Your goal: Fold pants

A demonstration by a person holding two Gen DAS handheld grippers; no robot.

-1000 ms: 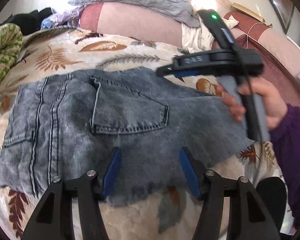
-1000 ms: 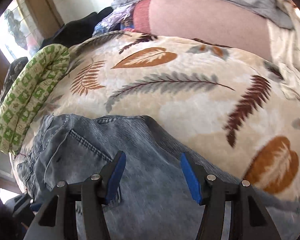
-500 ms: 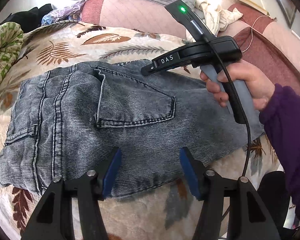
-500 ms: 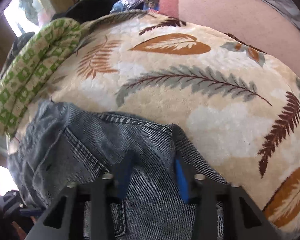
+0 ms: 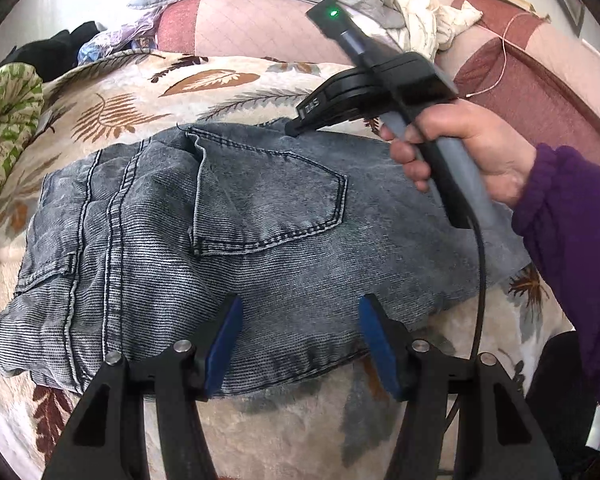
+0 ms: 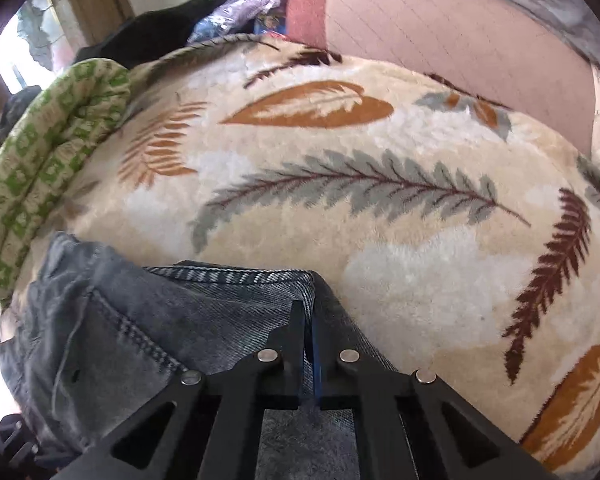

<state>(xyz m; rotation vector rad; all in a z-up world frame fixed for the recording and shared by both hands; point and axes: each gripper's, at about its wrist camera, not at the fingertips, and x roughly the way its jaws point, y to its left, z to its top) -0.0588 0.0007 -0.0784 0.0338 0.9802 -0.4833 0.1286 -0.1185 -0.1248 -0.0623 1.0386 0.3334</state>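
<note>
The grey-blue denim pants (image 5: 228,224) lie folded on a leaf-patterned blanket, back pocket up. My left gripper (image 5: 300,332) is open, its blue pads just above the near hem of the pants, holding nothing. My right gripper (image 6: 307,316) is shut on the far edge of the pants (image 6: 188,320), pinching the denim at the waistband corner. In the left wrist view the right gripper's black body (image 5: 372,92) sits at the far edge of the pants, held by a hand in a purple sleeve.
The cream blanket with leaf print (image 6: 380,220) covers the bed. A green patterned quilt (image 6: 44,168) is rolled at the left. Pink and grey pillows (image 5: 260,20) and a white cloth pile (image 5: 432,20) sit at the back. Dark clothes (image 6: 156,32) lie far left.
My right gripper closed from wide open onto the far edge of the pants. My left gripper drew back slightly towards the near hem and stayed open.
</note>
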